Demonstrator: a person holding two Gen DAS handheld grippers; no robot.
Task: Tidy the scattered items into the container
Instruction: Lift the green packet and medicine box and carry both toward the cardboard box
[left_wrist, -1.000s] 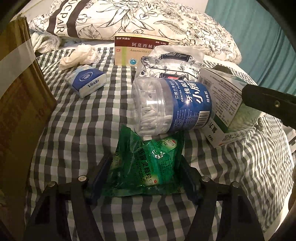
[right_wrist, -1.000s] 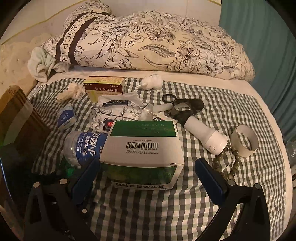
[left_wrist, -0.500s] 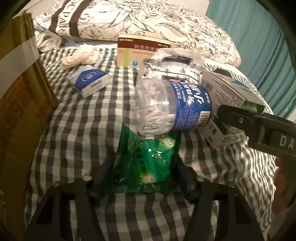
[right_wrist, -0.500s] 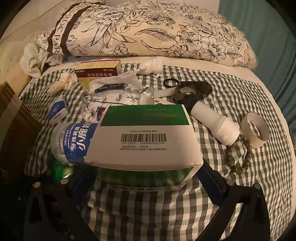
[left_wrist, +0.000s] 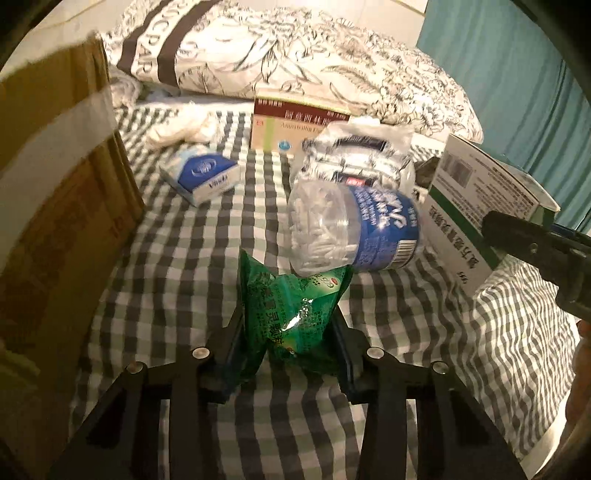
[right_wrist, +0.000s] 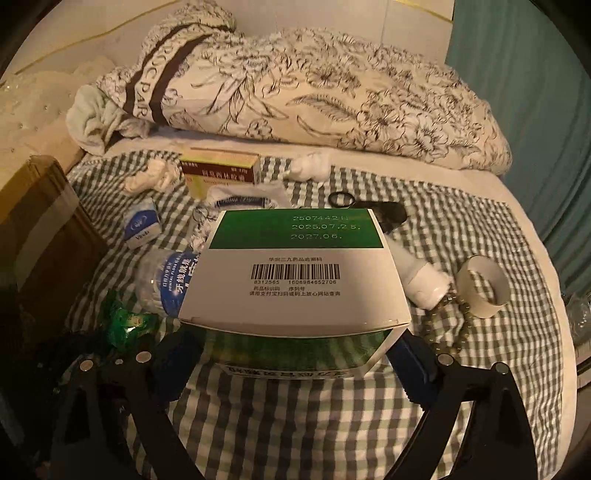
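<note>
My left gripper (left_wrist: 288, 332) is shut on a green foil packet (left_wrist: 291, 314) and holds it up off the checked bedsheet. My right gripper (right_wrist: 291, 354) is shut on a white and green medicine box (right_wrist: 295, 280), lifted above the sheet; the box also shows at the right of the left wrist view (left_wrist: 476, 206). A cardboard box (left_wrist: 48, 206) stands at the left edge of the bed. A clear floss-pick jar with a blue label (left_wrist: 351, 232) lies on its side just beyond the green packet.
On the sheet lie a blue Vinda tissue pack (left_wrist: 203, 177), a red and cream Amoxicillin box (left_wrist: 295, 122), a floral tissue pack (left_wrist: 358, 155), crumpled tissues (right_wrist: 147, 177), a white torch (right_wrist: 421, 273), a tape roll (right_wrist: 484, 284), beads (right_wrist: 447, 325) and scissors (right_wrist: 369, 206). A floral pillow (right_wrist: 332, 99) lies behind.
My left gripper closed on the green packet and raised it, crumpling it. My right gripper closed on the medicine box and lifted it toward the camera.
</note>
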